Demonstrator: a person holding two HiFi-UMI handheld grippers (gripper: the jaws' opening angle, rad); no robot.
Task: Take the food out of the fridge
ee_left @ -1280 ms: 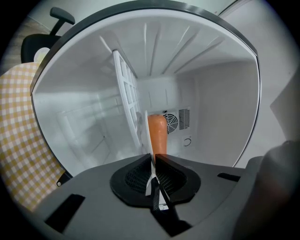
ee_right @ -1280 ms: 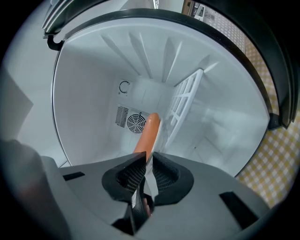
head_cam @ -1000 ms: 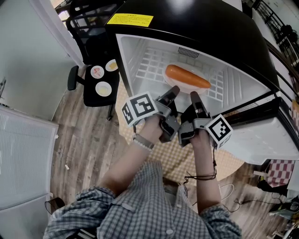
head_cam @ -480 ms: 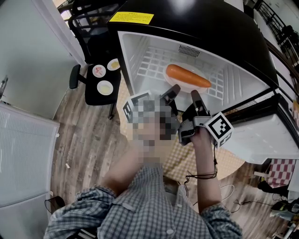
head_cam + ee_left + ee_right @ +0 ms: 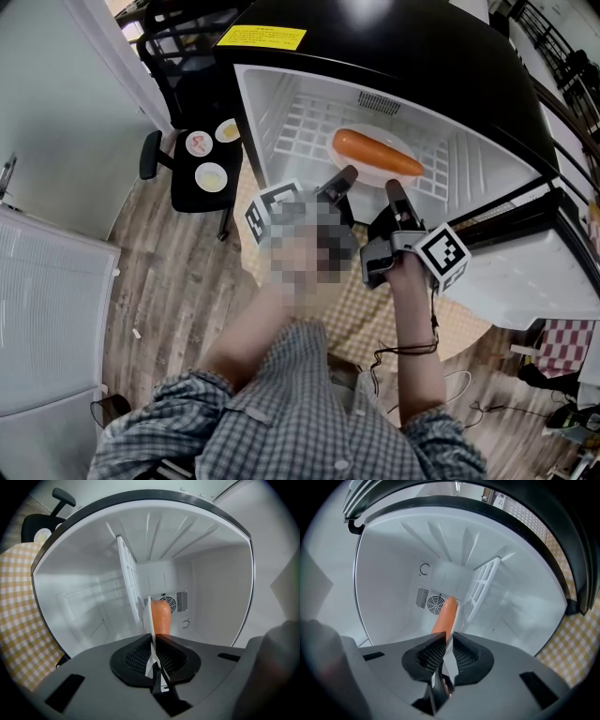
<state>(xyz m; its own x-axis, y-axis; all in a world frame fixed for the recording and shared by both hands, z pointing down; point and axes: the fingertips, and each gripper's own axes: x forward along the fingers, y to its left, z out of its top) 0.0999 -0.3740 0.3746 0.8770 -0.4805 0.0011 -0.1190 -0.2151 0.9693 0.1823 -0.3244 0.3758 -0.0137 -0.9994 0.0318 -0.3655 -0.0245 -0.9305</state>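
The fridge [image 5: 427,56], one glossy black, round-cornered box with a smooth white moulded lining, fills the upper right of the head view, its door open. Under it runs a grey wood-plank floor [image 5: 169,262], with one yellow-and-white checked cloth [image 5: 375,305] below the fridge mouth. In the upper left stands one black office chair [image 5: 187,192] whose seat carries three small round dishes [image 5: 208,175]. Inside the fridge one white grid shelf [image 5: 309,127] lines the left part of the cavity, and a round fan grille [image 5: 434,603] sits in the back wall. One thin white plate [image 5: 367,169] rests in the middle of the cavity, and on it lies the single sausage [image 5: 375,153], smooth, orange-red, with rounded ends. Two grey plastic tools with ribbed black pads meet the near rim of the plate: the left tool [image 5: 345,175] is pressed together on the plate's thin edge, and the right tool [image 5: 395,188], just beside it, pinches the same rim. One yellow label [image 5: 261,37] is stuck on the fridge top.
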